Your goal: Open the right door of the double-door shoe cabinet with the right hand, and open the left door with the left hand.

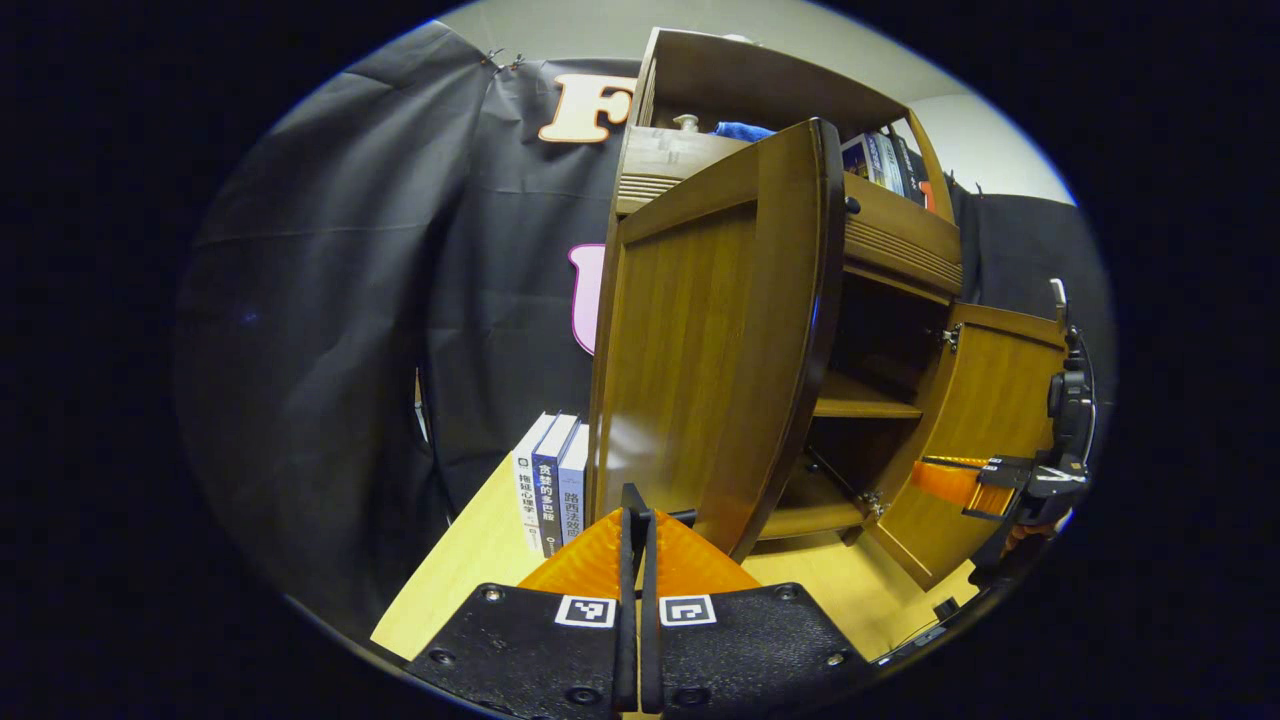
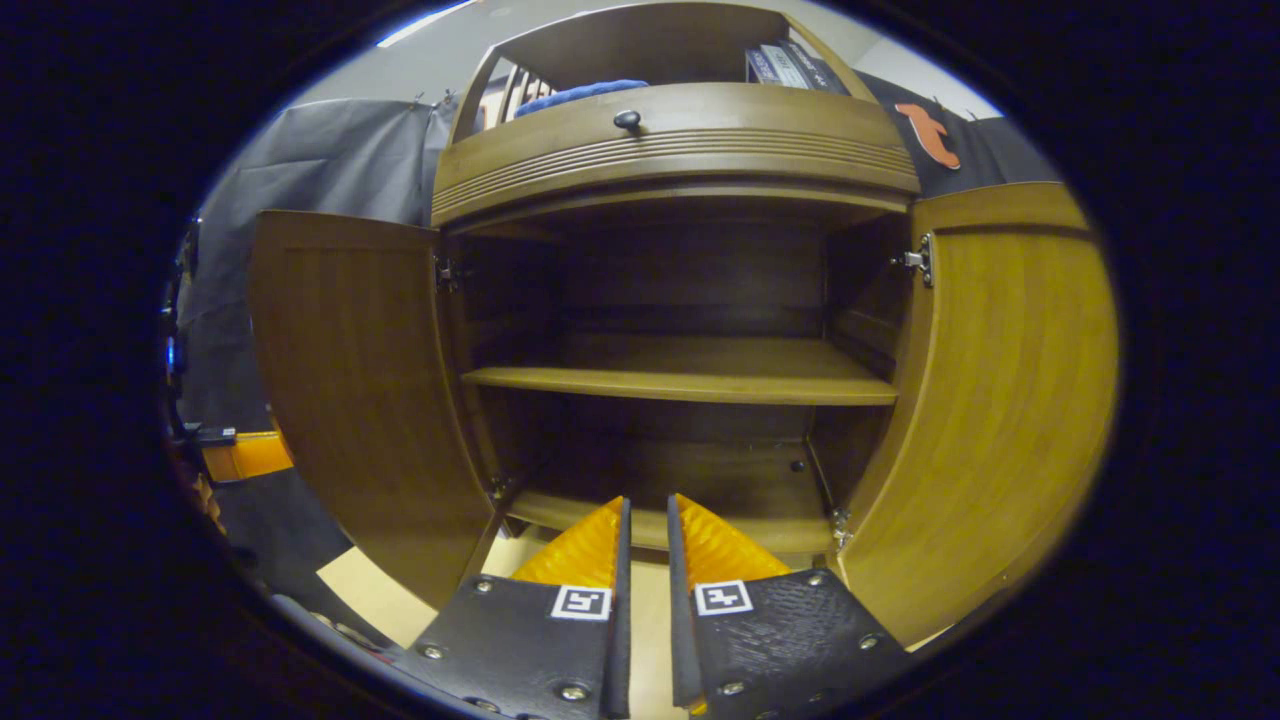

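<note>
The cabinet (image 2: 680, 150) stood on the counter (image 1: 470, 560) with both doors swung wide. In the right gripper view the left door (image 2: 360, 390) and the right door (image 2: 1000, 400) flared out to either side of the open shelves (image 2: 690, 380), so the task looked about done.

The doors looked like stiff, curved wooden panels on metal hinges (image 2: 915, 260): rigid, fairly light to swing, smooth and glossy, so likely slippery under a pinch. The free vertical edge, far from the hinges, seemed the best place to take hold.

The left gripper (image 1: 637, 520) sat low, just beside the left door's (image 1: 710, 350) outer face near its bottom edge, with its fingers together and nothing between them. Books (image 1: 550, 480) stood close by on the counter. The right gripper (image 2: 645, 510) pointed level into the lower compartment, centred between the doors, its fingers nearly together with a thin gap, holding nothing. In the left gripper view it (image 1: 960, 480) hung near the right door (image 1: 990, 440).
</note>
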Demonstrator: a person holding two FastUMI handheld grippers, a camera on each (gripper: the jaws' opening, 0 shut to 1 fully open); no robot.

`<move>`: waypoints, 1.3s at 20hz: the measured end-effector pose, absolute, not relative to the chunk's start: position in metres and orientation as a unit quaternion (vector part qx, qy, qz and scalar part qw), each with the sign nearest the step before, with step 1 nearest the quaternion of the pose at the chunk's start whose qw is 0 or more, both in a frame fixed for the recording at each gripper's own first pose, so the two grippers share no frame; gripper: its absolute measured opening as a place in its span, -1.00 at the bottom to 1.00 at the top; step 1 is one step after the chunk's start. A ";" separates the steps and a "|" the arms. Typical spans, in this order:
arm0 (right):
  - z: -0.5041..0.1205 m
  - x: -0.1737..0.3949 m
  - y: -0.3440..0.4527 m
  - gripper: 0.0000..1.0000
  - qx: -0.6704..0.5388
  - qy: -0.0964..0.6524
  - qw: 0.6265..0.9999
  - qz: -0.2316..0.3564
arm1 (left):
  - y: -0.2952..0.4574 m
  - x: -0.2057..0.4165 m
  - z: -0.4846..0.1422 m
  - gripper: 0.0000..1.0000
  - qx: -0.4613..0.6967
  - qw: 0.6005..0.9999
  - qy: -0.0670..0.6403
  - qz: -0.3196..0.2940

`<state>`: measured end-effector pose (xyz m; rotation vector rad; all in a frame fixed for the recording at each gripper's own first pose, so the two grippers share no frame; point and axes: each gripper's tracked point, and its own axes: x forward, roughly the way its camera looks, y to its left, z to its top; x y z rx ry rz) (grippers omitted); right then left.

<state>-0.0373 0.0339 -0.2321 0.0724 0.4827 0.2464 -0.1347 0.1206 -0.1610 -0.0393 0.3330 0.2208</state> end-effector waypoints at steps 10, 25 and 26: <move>-0.233 -0.037 0.049 -0.67 0.034 0.239 0.961 0.137 | 0.163 -0.148 -0.156 -0.96 -0.003 0.978 0.149 0.147; -0.231 -0.035 0.064 -0.67 0.029 0.239 0.959 0.152 | 0.204 -0.158 -0.150 -1.00 0.000 0.981 0.123 0.151; -0.232 -0.035 0.064 -0.67 0.029 0.239 0.958 0.152 | 0.207 -0.158 -0.151 -0.88 0.002 0.981 0.122 0.152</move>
